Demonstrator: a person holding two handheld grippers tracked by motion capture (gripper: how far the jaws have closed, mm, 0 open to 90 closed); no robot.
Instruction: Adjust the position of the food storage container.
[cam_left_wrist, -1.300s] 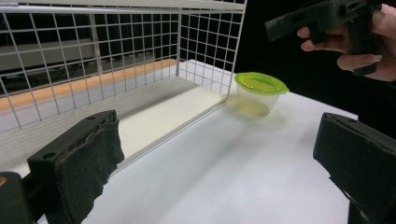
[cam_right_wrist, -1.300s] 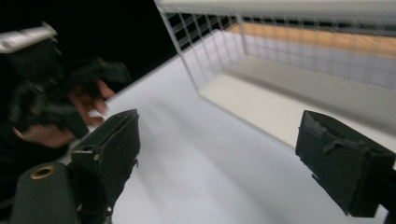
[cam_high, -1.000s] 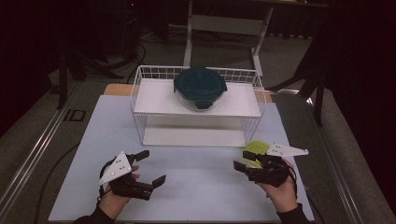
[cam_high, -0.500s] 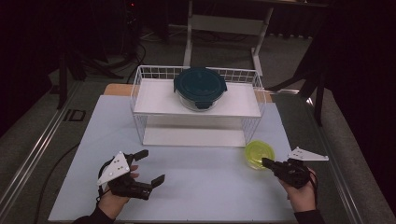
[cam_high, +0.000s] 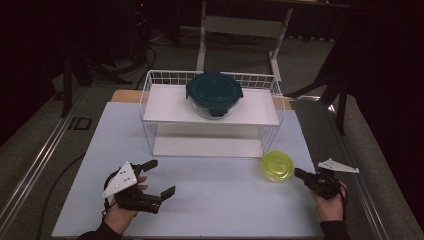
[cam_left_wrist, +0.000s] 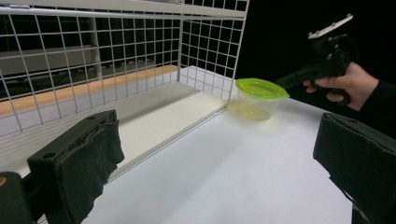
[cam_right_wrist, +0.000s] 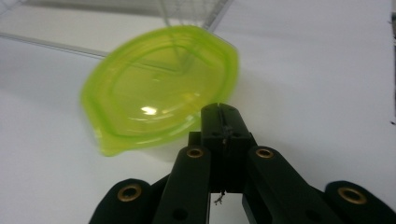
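A small clear tub with a yellow-green lid (cam_high: 278, 165) stands on the white mat by the wire rack's front right corner. My right gripper (cam_high: 298, 173) lies just right of it, jaws shut on nothing, tip aimed at the tub with a small gap. In the right gripper view the shut jaws (cam_right_wrist: 222, 116) point at the tub's lid (cam_right_wrist: 159, 102). My left gripper (cam_high: 162, 176) rests at the front left, open and empty. In the left gripper view its jaws (cam_left_wrist: 217, 135) stand wide, with the tub (cam_left_wrist: 259, 98) and the right gripper (cam_left_wrist: 289, 80) beyond.
A white wire rack (cam_high: 150, 100) with two shelves stands at the back of the mat. A round glass container with a dark teal lid (cam_high: 214, 92) sits on its top shelf. Bare mat (cam_high: 225, 200) lies between my hands.
The right gripper had the tub between its jaws a second ago. It has let go, shut its jaws and drawn back to the right. The tub stands on the mat. The left hand kept still.
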